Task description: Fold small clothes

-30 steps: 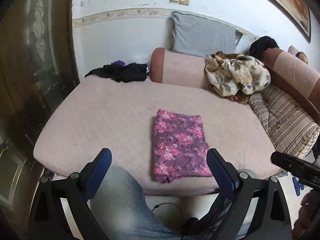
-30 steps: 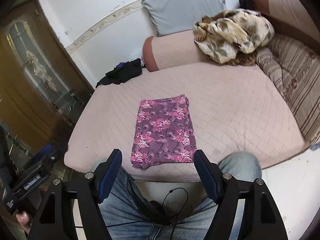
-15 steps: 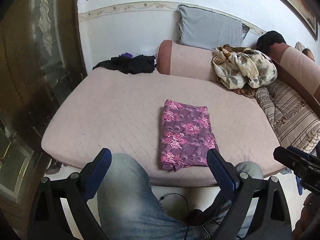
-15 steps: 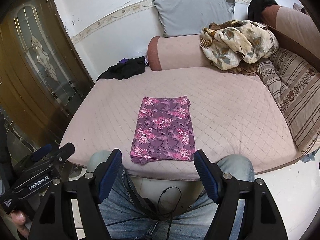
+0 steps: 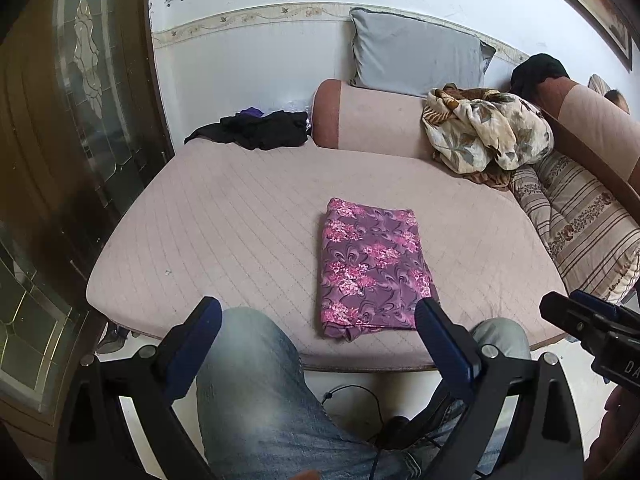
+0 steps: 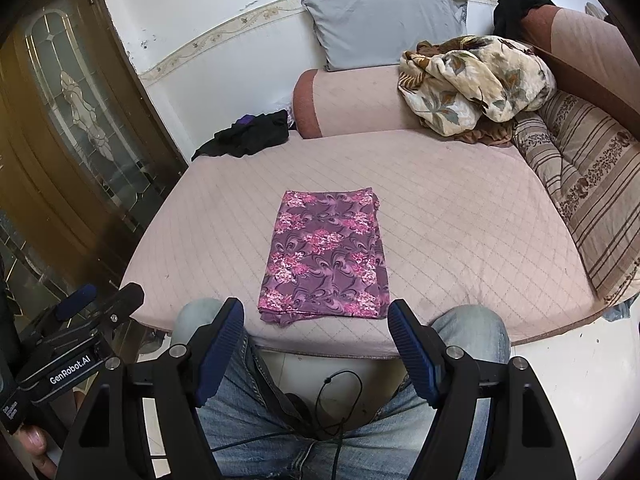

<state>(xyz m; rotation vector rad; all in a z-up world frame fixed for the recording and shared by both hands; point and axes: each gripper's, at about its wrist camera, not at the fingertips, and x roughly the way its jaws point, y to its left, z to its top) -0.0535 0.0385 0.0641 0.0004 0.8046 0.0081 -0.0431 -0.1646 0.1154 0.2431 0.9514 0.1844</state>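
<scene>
Floral cloth looks folded already, I think; both grippers wide open, empty. Grab near corners evenly for another fold.

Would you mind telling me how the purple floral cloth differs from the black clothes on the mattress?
The purple floral cloth is folded into a flat rectangle; the black clothes lie crumpled. The floral cloth lies near the front edge, the black clothes at the far corner by the wall. Both rest on the pink mattress.
</scene>
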